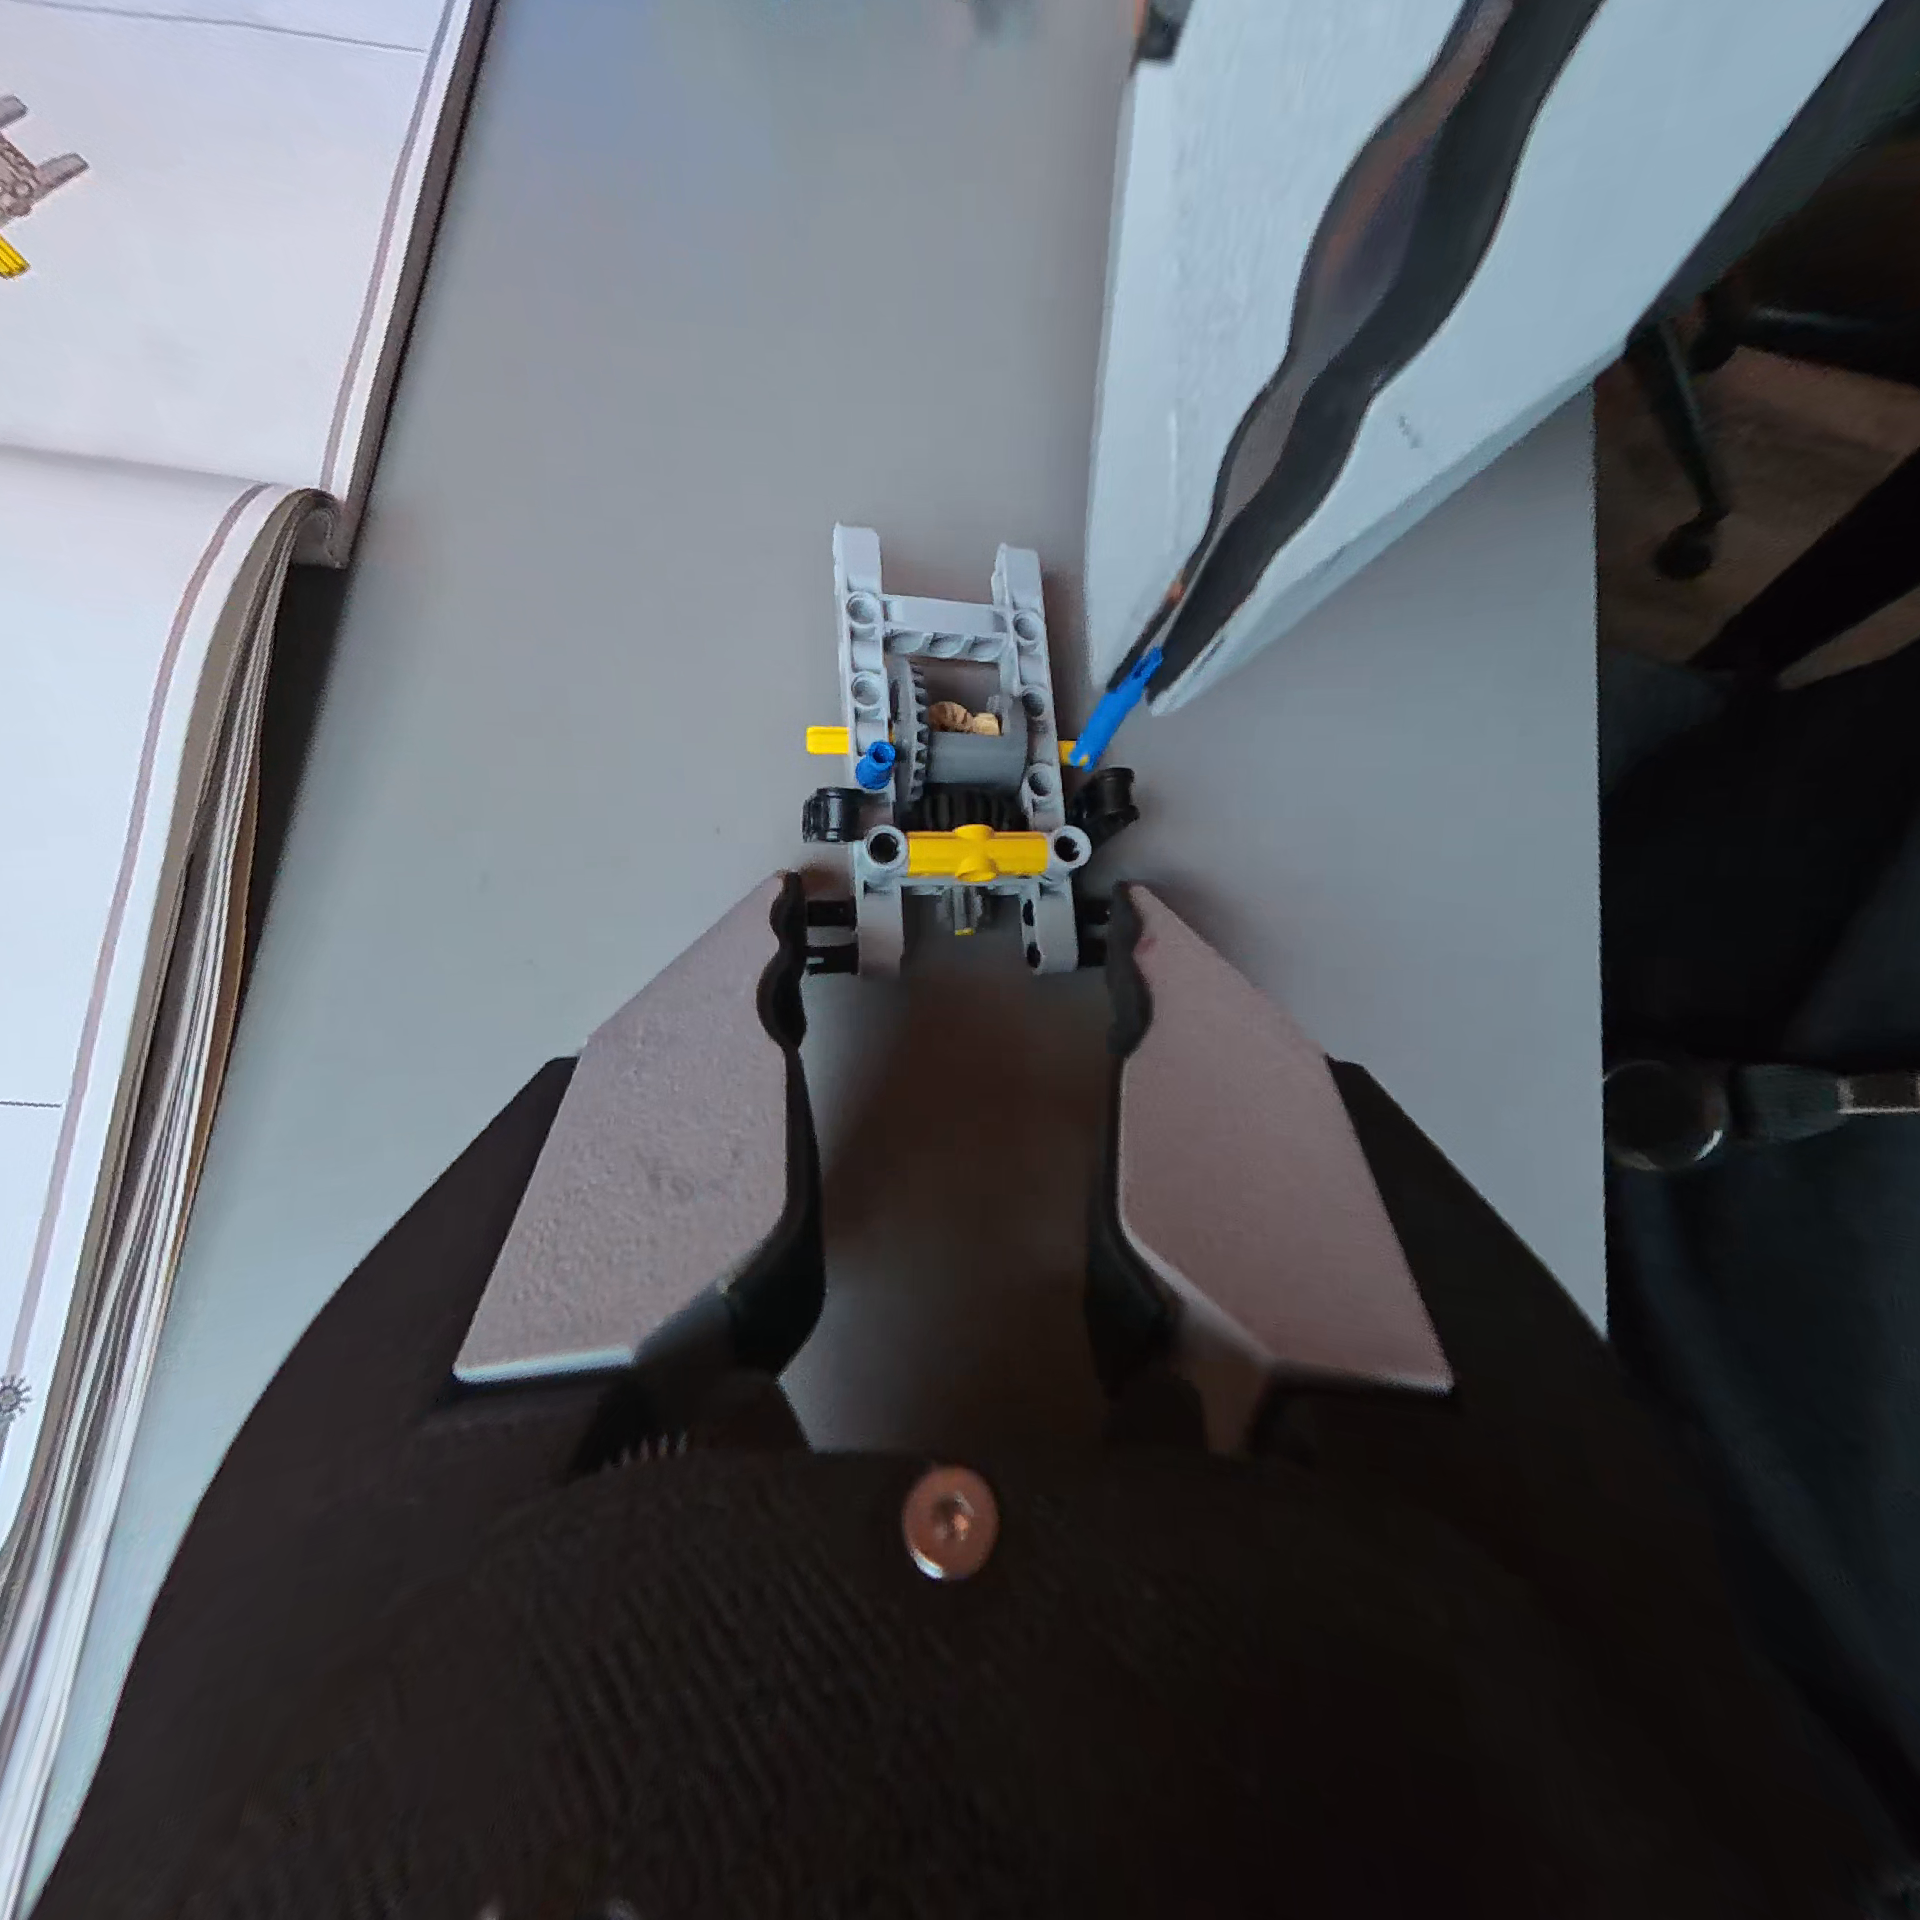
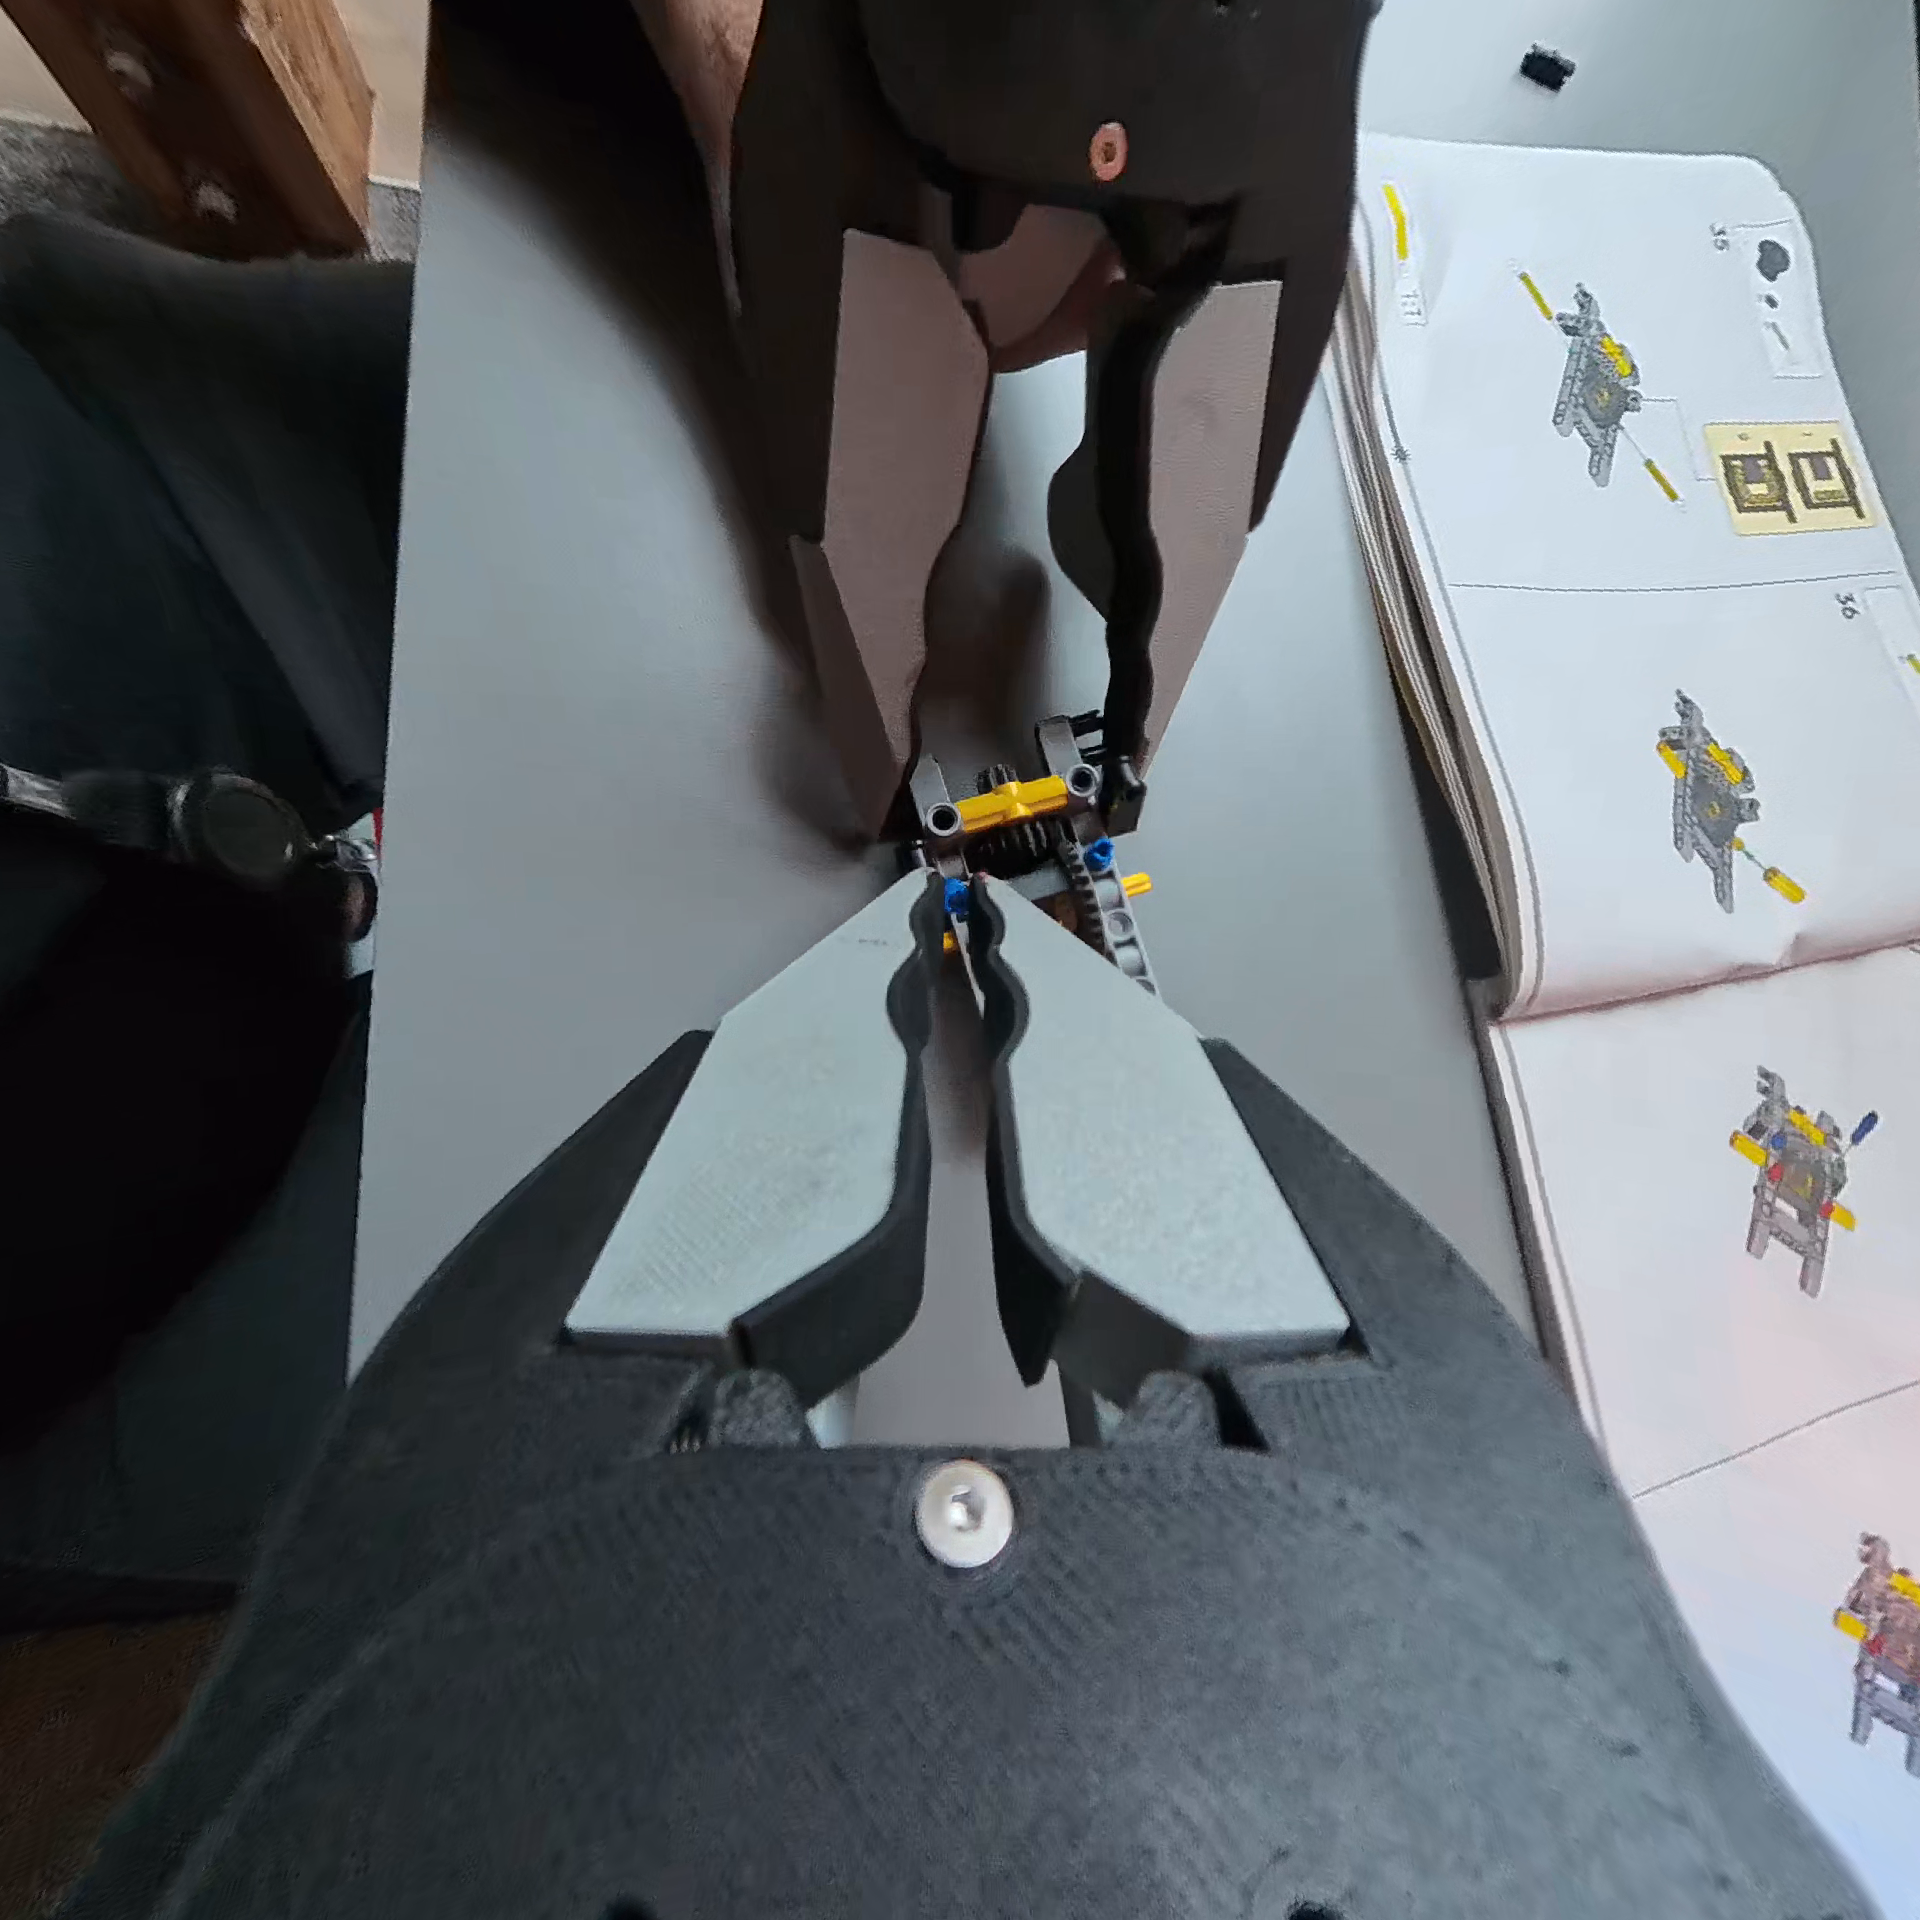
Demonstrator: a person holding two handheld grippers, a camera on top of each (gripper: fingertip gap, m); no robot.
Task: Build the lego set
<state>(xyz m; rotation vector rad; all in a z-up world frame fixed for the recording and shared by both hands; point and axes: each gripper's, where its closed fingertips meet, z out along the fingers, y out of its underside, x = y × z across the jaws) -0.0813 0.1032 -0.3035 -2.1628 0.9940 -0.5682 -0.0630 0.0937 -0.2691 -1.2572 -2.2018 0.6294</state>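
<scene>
A partly built lego assembly (image 1: 956, 769), a grey beam frame with gears, a yellow cross-piece and short yellow axle ends, lies on the grey table (image 1: 644, 436) between two opposed grippers. The left gripper (image 1: 951, 925) straddles the near end of the frame, fingers set wide and lying against the black connectors on either flank, evidently bracing the model so that it cannot slide; whether they squeeze it or merely bracket it cannot be told. The right gripper (image 2: 968, 902) approaches from the far end with its fingers drawn nearly together on a blue pin (image 1: 1114, 707), which it presents at an angle to the side of the frame, apparently for insertion into a beam hole. A second blue pin (image 1: 878, 767) already sits on the opposite side. An open instruction booklet (image 2: 1662, 727) lies just beside the work, presumably for reference; its pages show assembly diagrams and small step numbers, not transcribed here. No brand marking is discernible.
</scene>
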